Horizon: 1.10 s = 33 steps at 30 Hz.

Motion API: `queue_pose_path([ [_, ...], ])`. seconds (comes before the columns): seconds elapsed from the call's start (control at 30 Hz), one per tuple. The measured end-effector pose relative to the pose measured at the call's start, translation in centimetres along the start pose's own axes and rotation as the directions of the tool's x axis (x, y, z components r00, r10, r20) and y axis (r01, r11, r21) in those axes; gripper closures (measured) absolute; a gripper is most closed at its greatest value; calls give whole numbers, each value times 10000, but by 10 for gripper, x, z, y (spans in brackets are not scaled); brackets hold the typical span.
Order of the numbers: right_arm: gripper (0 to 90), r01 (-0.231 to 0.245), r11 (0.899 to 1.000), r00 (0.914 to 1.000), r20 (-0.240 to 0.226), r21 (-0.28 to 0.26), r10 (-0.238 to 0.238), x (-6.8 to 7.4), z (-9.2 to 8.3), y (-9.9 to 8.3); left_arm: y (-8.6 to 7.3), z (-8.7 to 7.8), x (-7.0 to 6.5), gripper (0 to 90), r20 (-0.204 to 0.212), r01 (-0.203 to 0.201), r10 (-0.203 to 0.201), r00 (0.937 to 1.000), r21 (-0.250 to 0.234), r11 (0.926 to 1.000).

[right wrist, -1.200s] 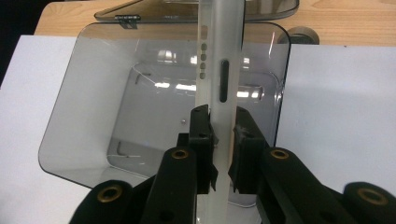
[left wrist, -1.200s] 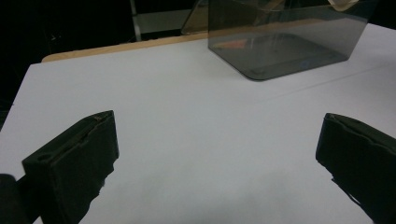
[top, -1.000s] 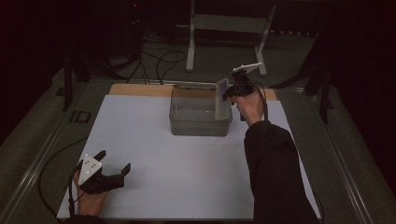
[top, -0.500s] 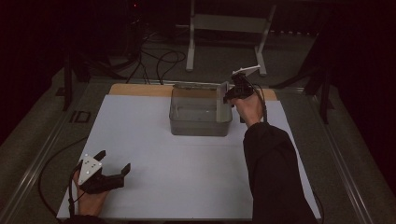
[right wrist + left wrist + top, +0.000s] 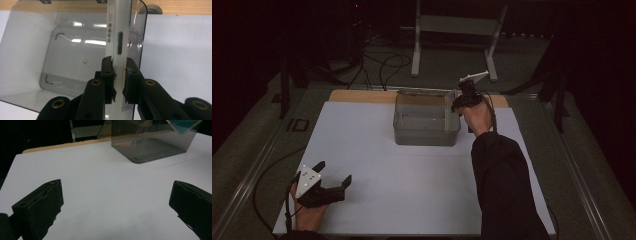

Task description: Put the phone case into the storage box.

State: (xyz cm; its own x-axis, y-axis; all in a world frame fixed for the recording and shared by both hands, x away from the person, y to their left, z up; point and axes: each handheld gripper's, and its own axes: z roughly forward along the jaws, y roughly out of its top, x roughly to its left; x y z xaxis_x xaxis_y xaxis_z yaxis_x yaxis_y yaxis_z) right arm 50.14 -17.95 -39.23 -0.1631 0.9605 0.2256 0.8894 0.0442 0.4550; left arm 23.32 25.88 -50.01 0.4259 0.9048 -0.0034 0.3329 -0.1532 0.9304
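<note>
A clear plastic bin [image 5: 427, 131] stands at the back middle of the white table [image 5: 412, 190]. My right gripper [image 5: 456, 104] reaches down over the bin's right end, shut on a slim white flat piece [image 5: 447, 117] held upright just inside the right wall. In the right gripper view the black jaws [image 5: 118, 62] pinch this white piece [image 5: 117, 30], which has a slot and several small holes along its edge. My left gripper [image 5: 334, 172] rests at the front left of the table, open with nothing between its fingers [image 5: 40, 205]. It faces the bin [image 5: 150, 145].
Two small hex keys [image 5: 59, 35] [image 5: 50, 80] and a tiny round bit [image 5: 85, 60] lie on the bin's floor. A wooden strip [image 5: 362, 96] runs along the table's far edge. A metal stand [image 5: 452, 30] and cables are on the floor beyond.
</note>
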Motion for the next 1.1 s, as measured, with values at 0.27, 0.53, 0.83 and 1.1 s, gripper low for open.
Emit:
queue_pose_path([
  [0.27,806,0,9999,9997,231,155,-3,0,7,-1,0,0,0,1,1,-10,10,10000,0,10000],
  [0.53,806,4,9997,9993,366,231,-12,1,12,-1,0,0,0,1,-9,-11,11,10000,-6,10000],
  [0.83,806,-114,9991,9988,490,397,95,1,17,0,0,-1,0,1,-15,8,-8,10000,-20,10000],
  [1.1,806,-153,9986,9984,548,513,124,1,23,0,0,-1,0,1,-5,-1,1,10000,-14,10000],
])
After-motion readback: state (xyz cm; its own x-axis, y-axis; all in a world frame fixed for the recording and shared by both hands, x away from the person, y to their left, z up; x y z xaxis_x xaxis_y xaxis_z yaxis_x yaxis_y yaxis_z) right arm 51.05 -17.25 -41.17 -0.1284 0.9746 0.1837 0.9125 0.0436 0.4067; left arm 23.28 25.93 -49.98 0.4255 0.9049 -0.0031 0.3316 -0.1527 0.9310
